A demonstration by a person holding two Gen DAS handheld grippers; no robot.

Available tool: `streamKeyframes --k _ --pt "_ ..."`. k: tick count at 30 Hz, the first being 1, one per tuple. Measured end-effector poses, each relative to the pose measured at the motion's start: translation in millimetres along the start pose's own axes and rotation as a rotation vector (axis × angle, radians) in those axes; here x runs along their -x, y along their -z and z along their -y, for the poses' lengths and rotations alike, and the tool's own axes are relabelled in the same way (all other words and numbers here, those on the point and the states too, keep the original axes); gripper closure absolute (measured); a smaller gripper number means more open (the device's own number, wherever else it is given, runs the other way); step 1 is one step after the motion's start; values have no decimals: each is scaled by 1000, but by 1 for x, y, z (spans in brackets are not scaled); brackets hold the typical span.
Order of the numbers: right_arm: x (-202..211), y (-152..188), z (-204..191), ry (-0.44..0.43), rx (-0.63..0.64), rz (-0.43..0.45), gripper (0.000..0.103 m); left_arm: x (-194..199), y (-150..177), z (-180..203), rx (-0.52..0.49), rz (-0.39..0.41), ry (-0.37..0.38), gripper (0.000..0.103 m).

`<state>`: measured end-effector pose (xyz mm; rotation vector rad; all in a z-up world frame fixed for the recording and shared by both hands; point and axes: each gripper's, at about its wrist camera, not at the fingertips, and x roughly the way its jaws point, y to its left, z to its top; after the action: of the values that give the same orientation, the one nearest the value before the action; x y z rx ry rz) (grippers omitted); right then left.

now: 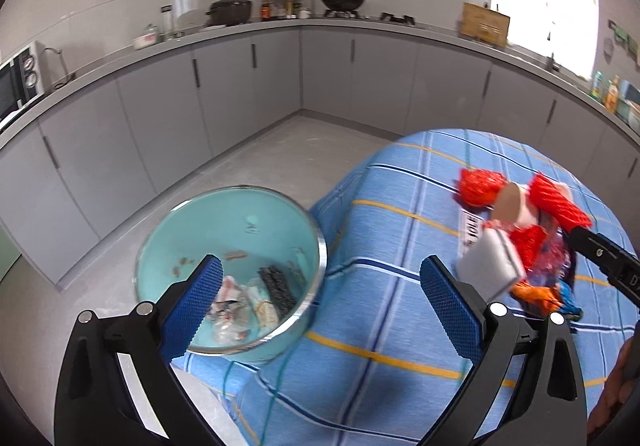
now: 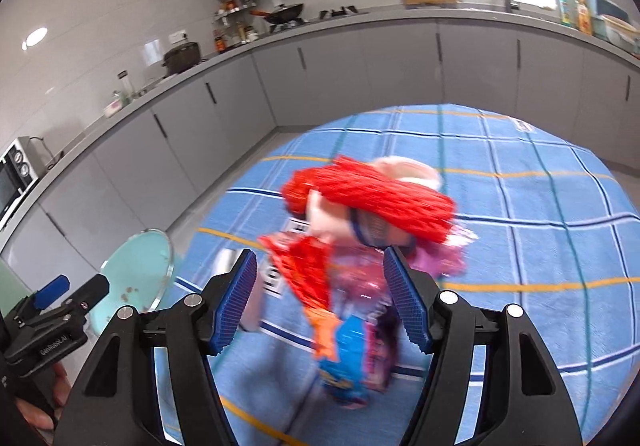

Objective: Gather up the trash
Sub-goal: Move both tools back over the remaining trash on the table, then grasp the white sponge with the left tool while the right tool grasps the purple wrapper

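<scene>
Trash pile: a blurred heap of red plastic mesh netting (image 2: 372,198), crinkled foil snack wrappers in orange, blue and pink (image 2: 348,330), a pale round eggshell-like piece (image 1: 510,204) and a silvery flat pouch (image 1: 490,266) lies on the desk, gathered in one spot, probably so it can be taken in few grabs.

Desk: covered with a soft blue checked cloth with yellow and dark lines (image 2: 540,246) that drapes over the rounded edge.

Bin: a round pale-turquoise bucket with a shiny metal rim (image 1: 320,246) stands on the floor just beside the desk edge, below the cloth, likely placed there so trash can be dropped straight in; it already holds crumpled clear film, paper scraps and a dark ridged strip.

Right gripper (image 2: 320,298): black frame, blue ribbed pads, jaws wide apart and straddling the wrappers; whether the pads touch anything is lost in motion blur, so nothing looks gripped.

Left gripper (image 1: 320,302): jaws wide and holding nothing, poised over the gap between bucket and desk.

Handling guess: mesh and foil are light and springy, so a loose pinch may shed pieces.
</scene>
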<state>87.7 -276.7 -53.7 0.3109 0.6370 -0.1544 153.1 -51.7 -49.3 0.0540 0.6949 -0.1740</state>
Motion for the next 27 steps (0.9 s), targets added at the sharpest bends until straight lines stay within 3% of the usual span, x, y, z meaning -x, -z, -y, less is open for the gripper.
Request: streamKeyframes --k 4,13,24,27 --pt "5 7 18 29 -17 -8 38 -1 2 21 -28 -8 28 6" --pt "12 19 38 31 -13 -35 51 -4 3 66 -105 -23 93 6" --pt "-4 21 60 9 -123 -82 51 -17 2 114 -180 -24 133 7" --pt "-15 20 63 0 -155 -102 51 -25 2 122 -183 -29 127 12"
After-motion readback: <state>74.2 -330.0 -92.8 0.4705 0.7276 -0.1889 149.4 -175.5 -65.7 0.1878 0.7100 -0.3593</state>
